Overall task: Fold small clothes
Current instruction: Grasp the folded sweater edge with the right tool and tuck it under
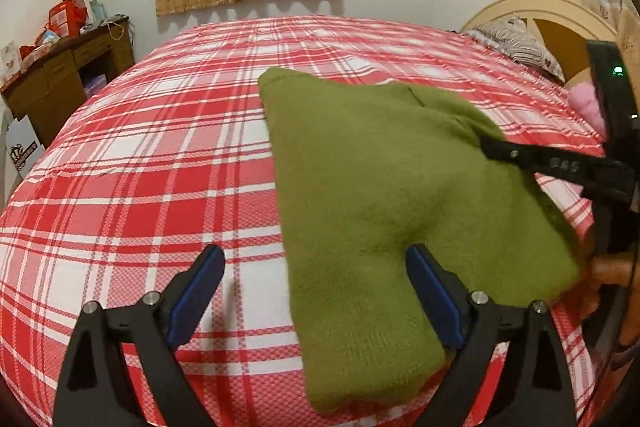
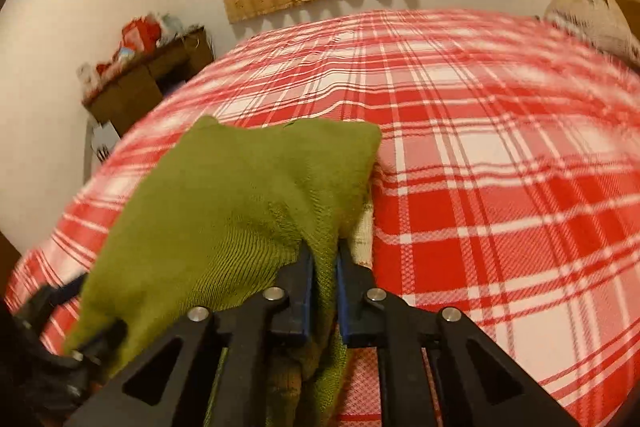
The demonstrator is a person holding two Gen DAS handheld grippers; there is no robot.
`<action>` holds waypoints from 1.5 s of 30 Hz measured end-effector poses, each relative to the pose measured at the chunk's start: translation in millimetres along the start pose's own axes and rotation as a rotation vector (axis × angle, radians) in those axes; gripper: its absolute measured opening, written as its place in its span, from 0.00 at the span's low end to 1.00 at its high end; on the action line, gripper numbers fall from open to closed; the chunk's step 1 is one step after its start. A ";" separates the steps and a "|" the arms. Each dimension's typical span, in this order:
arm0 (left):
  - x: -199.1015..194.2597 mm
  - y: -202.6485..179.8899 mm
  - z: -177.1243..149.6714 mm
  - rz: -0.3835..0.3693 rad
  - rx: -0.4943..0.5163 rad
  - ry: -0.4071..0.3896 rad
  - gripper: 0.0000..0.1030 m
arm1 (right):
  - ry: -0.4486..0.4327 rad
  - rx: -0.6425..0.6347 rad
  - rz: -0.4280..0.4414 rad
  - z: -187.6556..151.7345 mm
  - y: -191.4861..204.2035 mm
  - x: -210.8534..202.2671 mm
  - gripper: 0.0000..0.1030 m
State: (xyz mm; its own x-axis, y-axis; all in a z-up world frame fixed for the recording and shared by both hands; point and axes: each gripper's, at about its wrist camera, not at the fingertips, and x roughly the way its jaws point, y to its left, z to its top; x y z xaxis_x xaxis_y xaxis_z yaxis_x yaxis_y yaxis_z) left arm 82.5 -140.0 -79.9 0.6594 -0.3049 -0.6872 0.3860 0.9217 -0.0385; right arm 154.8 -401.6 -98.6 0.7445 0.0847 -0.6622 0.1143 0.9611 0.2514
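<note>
A green knitted garment (image 1: 380, 179) lies folded on the red-and-white plaid bed. My left gripper (image 1: 316, 255) is open at its near left edge, its right finger (image 1: 432, 283) resting on the knit, its left finger over the sheet. My right gripper (image 2: 324, 259) is shut on a fold of the green garment (image 2: 224, 203) and lifts that edge off the bed. It shows from the side in the left wrist view (image 1: 496, 147), pinching the right edge. The left gripper (image 2: 60, 339) shows partly at the lower left of the right wrist view.
The plaid bed (image 1: 160, 167) fills both views. A wooden desk (image 1: 60, 79) with red boxes stands at the far left. A striped pillow (image 1: 516, 43) and a headboard are at the far right, with a pink item (image 1: 584, 103) near them.
</note>
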 end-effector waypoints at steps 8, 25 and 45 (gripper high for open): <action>-2.3 -0.7 -0.1 0.026 0.009 0.013 0.93 | -0.121 -0.037 -0.045 -19.6 38.7 -75.1 0.42; -7.2 0.7 -9.8 0.067 0.024 0.048 0.95 | 0.011 -0.103 -0.015 -86.0 54.8 -52.9 0.07; -33.3 56.0 29.7 -0.135 -0.132 -0.034 0.94 | -0.094 0.093 0.015 -37.3 27.3 -103.5 0.57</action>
State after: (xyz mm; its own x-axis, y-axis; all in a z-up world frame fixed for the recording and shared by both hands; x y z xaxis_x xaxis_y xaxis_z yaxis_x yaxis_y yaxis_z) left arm 101.3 -85.4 -37.6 0.6298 -0.4339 -0.6442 0.3860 0.8946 -0.2252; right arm 56.3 -374.3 -49.5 0.8046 0.0692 -0.5898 0.1605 0.9309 0.3282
